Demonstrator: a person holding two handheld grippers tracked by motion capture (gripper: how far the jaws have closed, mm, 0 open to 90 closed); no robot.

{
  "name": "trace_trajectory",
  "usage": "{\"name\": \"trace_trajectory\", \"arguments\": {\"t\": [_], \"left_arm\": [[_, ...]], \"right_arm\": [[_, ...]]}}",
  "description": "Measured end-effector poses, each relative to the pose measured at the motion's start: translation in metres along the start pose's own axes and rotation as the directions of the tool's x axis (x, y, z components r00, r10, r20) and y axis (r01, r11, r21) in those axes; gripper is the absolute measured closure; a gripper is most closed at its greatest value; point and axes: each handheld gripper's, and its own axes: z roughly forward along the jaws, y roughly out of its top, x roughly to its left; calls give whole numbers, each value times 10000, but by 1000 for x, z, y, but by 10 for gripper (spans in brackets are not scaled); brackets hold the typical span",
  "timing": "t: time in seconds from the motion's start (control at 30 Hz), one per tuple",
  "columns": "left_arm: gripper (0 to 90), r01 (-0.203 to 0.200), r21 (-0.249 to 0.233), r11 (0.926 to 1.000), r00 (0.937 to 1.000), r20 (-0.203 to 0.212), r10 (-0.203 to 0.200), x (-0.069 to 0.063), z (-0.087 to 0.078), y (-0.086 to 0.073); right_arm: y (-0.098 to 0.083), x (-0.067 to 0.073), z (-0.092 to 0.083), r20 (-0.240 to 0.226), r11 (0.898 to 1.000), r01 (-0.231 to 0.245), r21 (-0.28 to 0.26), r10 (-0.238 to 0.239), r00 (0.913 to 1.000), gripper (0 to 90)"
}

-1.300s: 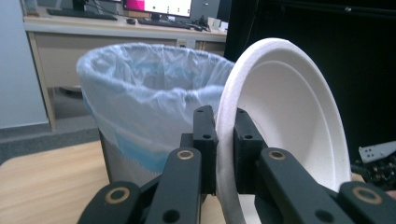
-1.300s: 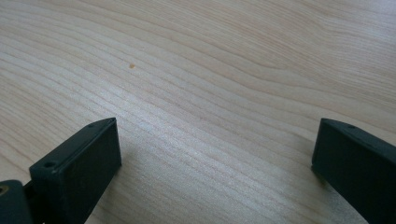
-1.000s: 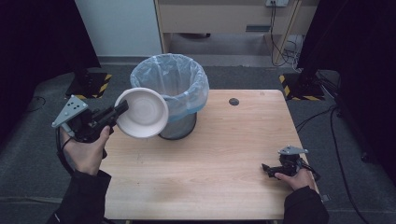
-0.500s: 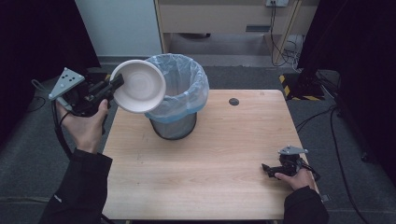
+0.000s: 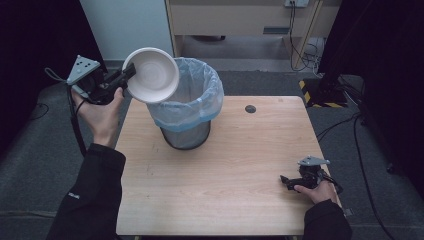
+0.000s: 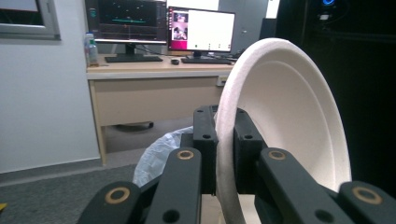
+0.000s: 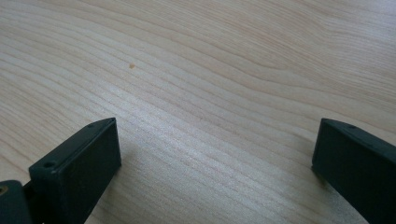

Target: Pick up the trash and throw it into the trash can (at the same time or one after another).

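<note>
Closest to the camera, the right gripper [image 5: 286, 181] just sits on the wooden table [image 5: 235, 200] near its right edge, jaws spread wide with nothing but bare wood between them. Further back on the left, the left gripper [image 5: 131, 74] is pinching the rim of a white paper bowl [image 5: 151, 75], tilted on edge, held up beside the rim of the wire bin with a blue liner [image 5: 192, 107].
</note>
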Motion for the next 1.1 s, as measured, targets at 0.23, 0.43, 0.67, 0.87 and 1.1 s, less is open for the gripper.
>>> {"name": "trace_trajectory", "arguments": {"t": [0.23, 0.43, 0.67, 0.87, 1.1], "left_arm": [[825, 173, 8, 9998, 9995, -271, -173, 5, 21, 1], [825, 80, 157, 9998, 9983, -579, -71, 3, 40, -2], [825, -115, 370, 9992, 9969, -769, 143, -2, 62, 0], [824, 51, 557, 9984, 9952, -979, 4, 0, 79, -4], [660, 332, 495, 9982, 9985, -455, -309, 3, 85, -12]], "right_arm": [[0, 0, 0, 7, 10000, 30, -21, -30, 10000, 13], [0, 0, 0, 4, 10000, 2, -2, -2, 10000, 13], [0, 0, 0, 5, 10000, 21, -16, -21, 10000, 13], [0, 0, 0, 2, 10000, 20, -17, -20, 10000, 13], [0, 0, 0, 3, 10000, 22, -16, -22, 10000, 13]]}}
